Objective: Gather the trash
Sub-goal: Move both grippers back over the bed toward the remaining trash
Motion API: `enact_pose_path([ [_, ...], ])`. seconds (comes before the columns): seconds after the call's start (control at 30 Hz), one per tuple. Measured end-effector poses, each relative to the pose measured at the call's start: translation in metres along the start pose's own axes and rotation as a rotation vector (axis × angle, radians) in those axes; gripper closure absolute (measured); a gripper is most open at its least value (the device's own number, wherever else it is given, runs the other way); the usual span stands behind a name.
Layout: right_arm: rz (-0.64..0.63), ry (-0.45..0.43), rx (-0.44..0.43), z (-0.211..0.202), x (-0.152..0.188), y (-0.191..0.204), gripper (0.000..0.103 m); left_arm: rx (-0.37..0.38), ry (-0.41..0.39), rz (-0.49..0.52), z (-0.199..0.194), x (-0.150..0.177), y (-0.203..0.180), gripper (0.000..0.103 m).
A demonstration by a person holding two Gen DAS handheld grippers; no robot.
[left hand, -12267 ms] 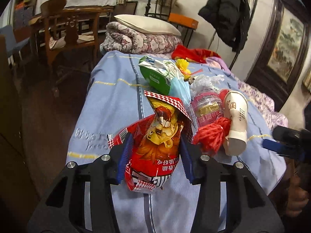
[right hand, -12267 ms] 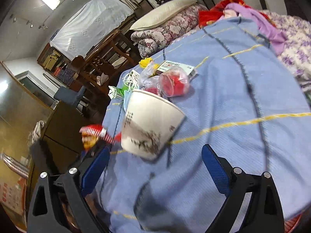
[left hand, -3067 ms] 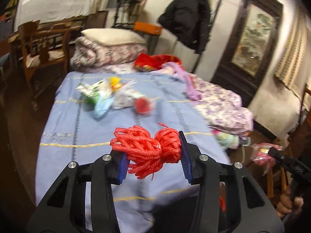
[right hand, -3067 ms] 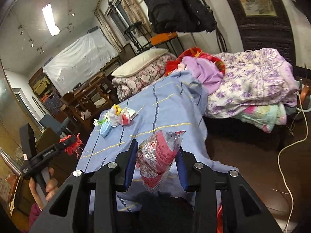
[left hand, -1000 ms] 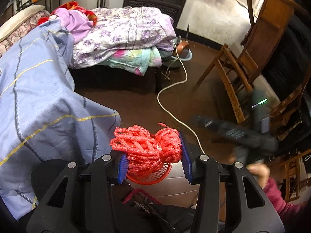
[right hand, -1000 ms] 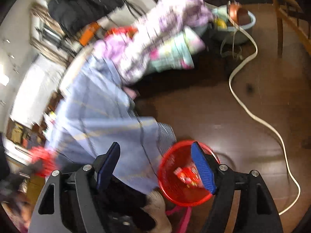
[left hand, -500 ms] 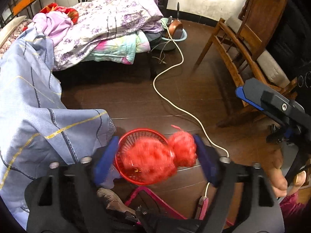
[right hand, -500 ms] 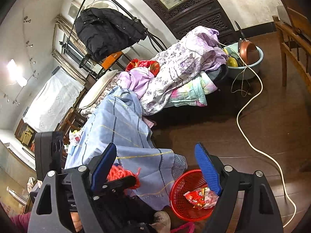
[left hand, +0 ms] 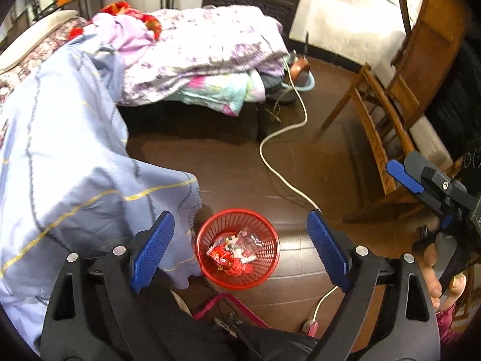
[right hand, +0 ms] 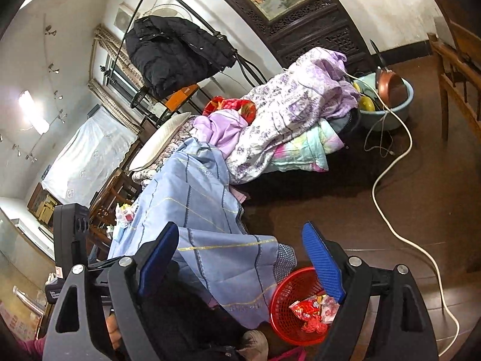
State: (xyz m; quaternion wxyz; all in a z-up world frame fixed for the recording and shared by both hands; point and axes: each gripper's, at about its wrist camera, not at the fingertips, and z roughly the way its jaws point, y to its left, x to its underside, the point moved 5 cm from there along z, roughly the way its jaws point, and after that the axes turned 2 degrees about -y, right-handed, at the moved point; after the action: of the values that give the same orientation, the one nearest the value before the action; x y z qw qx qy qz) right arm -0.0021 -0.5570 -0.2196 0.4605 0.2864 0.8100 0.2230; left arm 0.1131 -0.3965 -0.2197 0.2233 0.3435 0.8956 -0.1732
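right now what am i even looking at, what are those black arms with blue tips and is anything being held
These are two hand-held grabbers, not a robot. A person carries one in each hand, and each has a wide-angle camera looking forward along its two fingers, so each picture is one grabber's own view.

In the left wrist view, the left gripper hangs above a red basket on the dark floor. Its jaws have just been opening, and nothing is between them now. Wrappers and a red bundle lie inside the basket.

The right gripper is also open and empty. It shows at the right edge of the left view too, gripped by a hand.

The right view shows a blue bedsheet with a small pile of leftover trash on it.

A white cable snakes across the floor.
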Motion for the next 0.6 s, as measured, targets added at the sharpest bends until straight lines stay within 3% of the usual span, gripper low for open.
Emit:
enact_pose_path([
  [0.43, -0.142, -0.038, -0.052, -0.022, -0.011, 0.086, 0.012, -0.03, -0.212, -0.077, -0.099, 0.007, 0.037, 0.013],
  [0.6, -0.222, -0.047, -0.085, -0.034, -0.011, 0.141, 0.012, -0.03, -0.297, -0.13, -0.141, 0.016, 0.059, 0.012],
])
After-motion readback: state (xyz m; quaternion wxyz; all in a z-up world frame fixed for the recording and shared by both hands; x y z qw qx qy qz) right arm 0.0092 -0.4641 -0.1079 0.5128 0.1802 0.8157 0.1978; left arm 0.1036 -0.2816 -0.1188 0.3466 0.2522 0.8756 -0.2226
